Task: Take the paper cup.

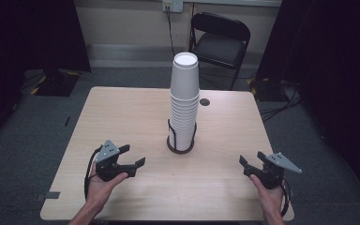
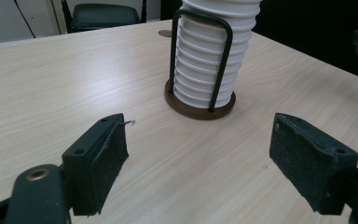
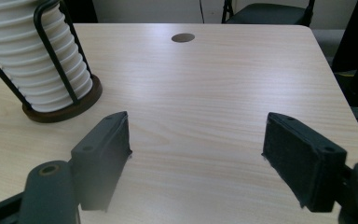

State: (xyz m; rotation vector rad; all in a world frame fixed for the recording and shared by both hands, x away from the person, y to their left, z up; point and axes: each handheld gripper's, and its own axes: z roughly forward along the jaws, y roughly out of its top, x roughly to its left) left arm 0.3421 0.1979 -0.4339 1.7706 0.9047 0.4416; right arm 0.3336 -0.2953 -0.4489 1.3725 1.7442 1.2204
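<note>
Left gripper (image 1: 136,155) held low over near left of table (image 1: 122,117), jaws spread wide, nothing between them. Right gripper (image 1: 250,161) held over near right of table, jaws likewise parted and empty, as seen in right gripper view. Neither touching stack of white paper cups (image 1: 184,101). Stack stood upright, mid-table, between both grippers and farther back, seated in dark round holder (image 2: 200,106) with black wire uprights. Stack rose well above wire loops. Black folding chair (image 1: 220,40) stood beyond far edge.
</note>
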